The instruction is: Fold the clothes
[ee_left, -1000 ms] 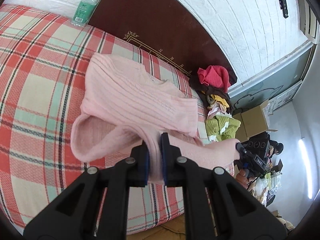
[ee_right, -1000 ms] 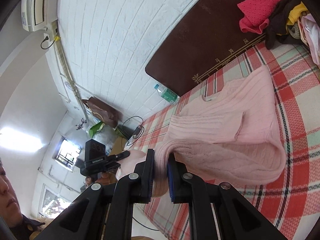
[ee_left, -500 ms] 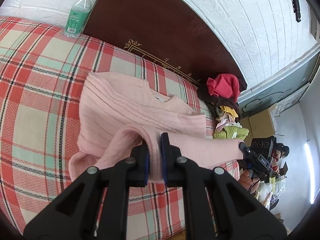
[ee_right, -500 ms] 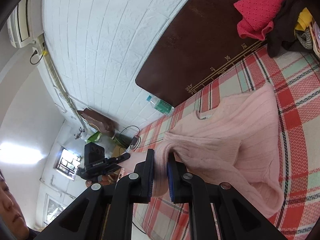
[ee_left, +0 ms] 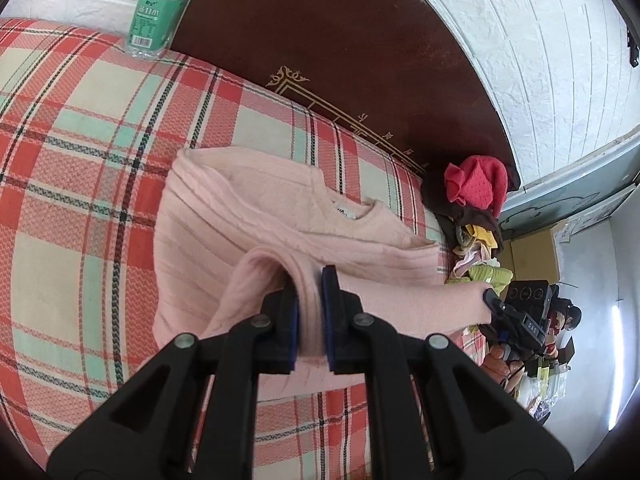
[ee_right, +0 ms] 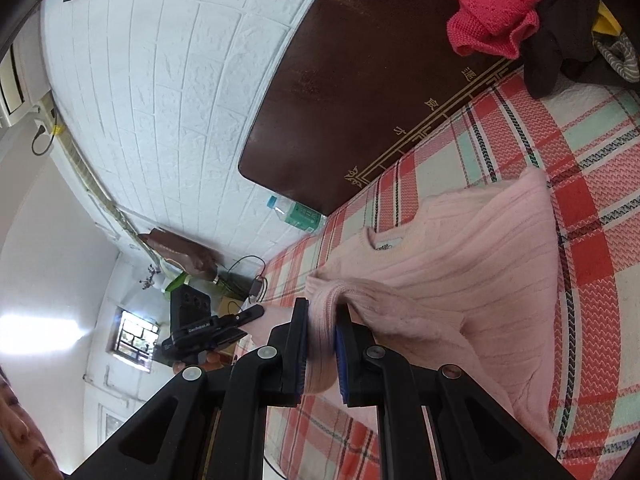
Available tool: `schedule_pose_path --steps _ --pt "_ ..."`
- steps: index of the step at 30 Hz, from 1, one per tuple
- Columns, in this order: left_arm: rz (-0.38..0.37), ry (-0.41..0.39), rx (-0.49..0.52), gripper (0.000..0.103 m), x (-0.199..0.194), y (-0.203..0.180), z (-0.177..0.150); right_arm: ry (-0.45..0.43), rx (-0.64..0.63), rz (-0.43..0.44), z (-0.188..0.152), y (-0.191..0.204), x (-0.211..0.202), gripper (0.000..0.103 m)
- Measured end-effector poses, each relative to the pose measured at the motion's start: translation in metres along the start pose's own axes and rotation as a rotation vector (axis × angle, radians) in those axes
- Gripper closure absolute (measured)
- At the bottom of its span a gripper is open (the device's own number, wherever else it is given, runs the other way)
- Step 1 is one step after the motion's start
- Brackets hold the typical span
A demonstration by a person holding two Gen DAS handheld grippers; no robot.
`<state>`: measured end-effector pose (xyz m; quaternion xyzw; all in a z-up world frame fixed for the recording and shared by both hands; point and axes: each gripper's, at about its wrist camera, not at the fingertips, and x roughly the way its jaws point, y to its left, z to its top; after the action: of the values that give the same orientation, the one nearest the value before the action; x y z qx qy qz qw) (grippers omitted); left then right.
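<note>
Our left claw [ee_left: 309, 307] and right claw [ee_right: 322, 340] each pinch pink sweater [ee_left: 248, 216] hem, lifted above plaid bed [ee_left: 80, 152].

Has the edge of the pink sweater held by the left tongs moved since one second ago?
Yes. The held edge of the pink sweater has moved toward the dark headboard, over the sweater's collar end.

Gold Chinese characters along the dark headboard [ee_right: 400, 92], too small to make out surely. Green bottle label [ee_left: 150, 20] with unreadable print. Faint white lettering on the far hand-held gripper [ee_right: 204, 330], illegible.
</note>
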<state>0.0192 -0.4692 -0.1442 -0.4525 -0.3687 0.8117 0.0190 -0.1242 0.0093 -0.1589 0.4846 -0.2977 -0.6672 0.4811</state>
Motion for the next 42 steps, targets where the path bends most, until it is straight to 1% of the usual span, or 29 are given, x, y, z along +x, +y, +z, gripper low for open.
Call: schedule_pose_path --steps 7,11,19,22,24,26,28,29,30,31,33,34,35,40,42 --pt "0.023 0.027 -0.021 0.091 0.021 0.008 0.014 0.004 0.054 -0.027 0.013 -0.021 0.013 0.089" --pt "0.025 0.044 -0.036 0.091 0.031 0.011 0.020 0.005 0.084 -0.045 0.020 -0.032 0.019 0.089" --pt "0.016 0.049 -0.047 0.091 0.041 0.012 0.033 0.012 0.146 -0.071 0.028 -0.053 0.028 0.087" --pt "0.012 0.060 -0.078 0.091 0.047 0.018 0.037 0.010 0.159 -0.082 0.030 -0.058 0.030 0.082" --pt "0.014 0.070 -0.095 0.091 0.052 0.021 0.038 0.006 0.164 -0.086 0.031 -0.060 0.030 0.076" --pt "0.016 0.074 -0.104 0.090 0.054 0.024 0.039 0.007 0.159 -0.093 0.033 -0.060 0.031 0.076" --pt "0.023 0.073 -0.098 0.089 0.056 0.025 0.040 0.001 0.156 -0.093 0.035 -0.059 0.031 0.070" --pt "0.021 0.075 -0.104 0.088 0.057 0.026 0.040 -0.003 0.154 -0.093 0.035 -0.059 0.031 0.065" --pt "0.019 0.078 -0.113 0.087 0.057 0.027 0.041 -0.009 0.153 -0.098 0.037 -0.058 0.030 0.064" --pt "0.021 0.076 -0.115 0.083 0.057 0.027 0.042 -0.014 0.151 -0.100 0.038 -0.057 0.029 0.064" --pt "0.025 0.049 -0.098 0.076 0.052 0.024 0.044 -0.020 0.144 -0.102 0.041 -0.056 0.028 0.064" --pt "0.026 0.033 -0.091 0.069 0.049 0.022 0.045 -0.020 0.139 -0.105 0.042 -0.055 0.028 0.064" --pt "0.026 0.018 -0.083 0.067 0.046 0.020 0.045 -0.019 0.132 -0.108 0.042 -0.053 0.028 0.064" --pt "0.063 -0.035 -0.002 0.067 0.034 0.006 0.042 -0.014 0.096 -0.134 0.042 -0.048 0.028 0.064" --pt "0.114 -0.046 0.070 0.067 0.034 -0.002 0.035 -0.019 0.076 -0.165 0.041 -0.046 0.024 0.064"
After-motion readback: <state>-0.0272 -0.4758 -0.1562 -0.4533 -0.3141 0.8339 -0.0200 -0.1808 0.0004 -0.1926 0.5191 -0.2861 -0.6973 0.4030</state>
